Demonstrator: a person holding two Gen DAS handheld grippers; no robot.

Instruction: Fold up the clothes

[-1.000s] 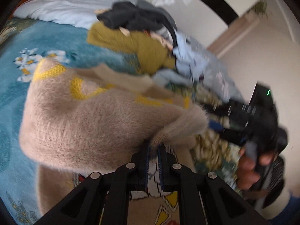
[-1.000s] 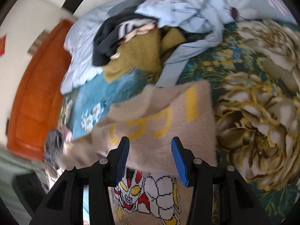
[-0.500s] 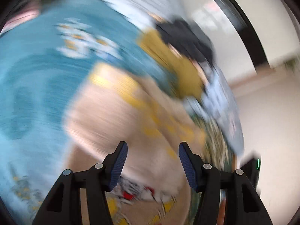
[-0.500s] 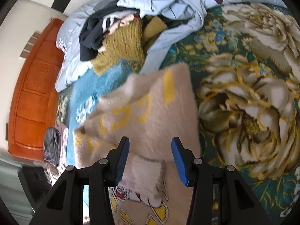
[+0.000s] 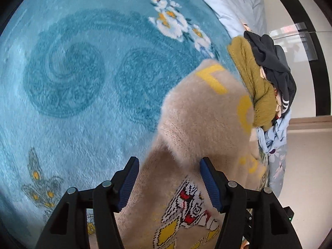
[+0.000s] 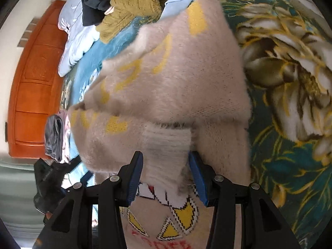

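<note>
Right wrist, sweater (image 6: 176, 78) lengthwise ahead, cuff (image 6: 166, 151) nearest

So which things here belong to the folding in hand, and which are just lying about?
In the job:
- beige sweater, partly folded
- left tongs, open
- right tongs, open
- pile of unfolded clothes, likely next

Lying about:
- blue blanket
- floral bedspread
- orange headboard
- pale pillow

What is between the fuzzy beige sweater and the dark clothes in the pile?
A mustard-yellow sweater lies between the beige sweater and the dark clothes, seen in the left wrist view.
</note>
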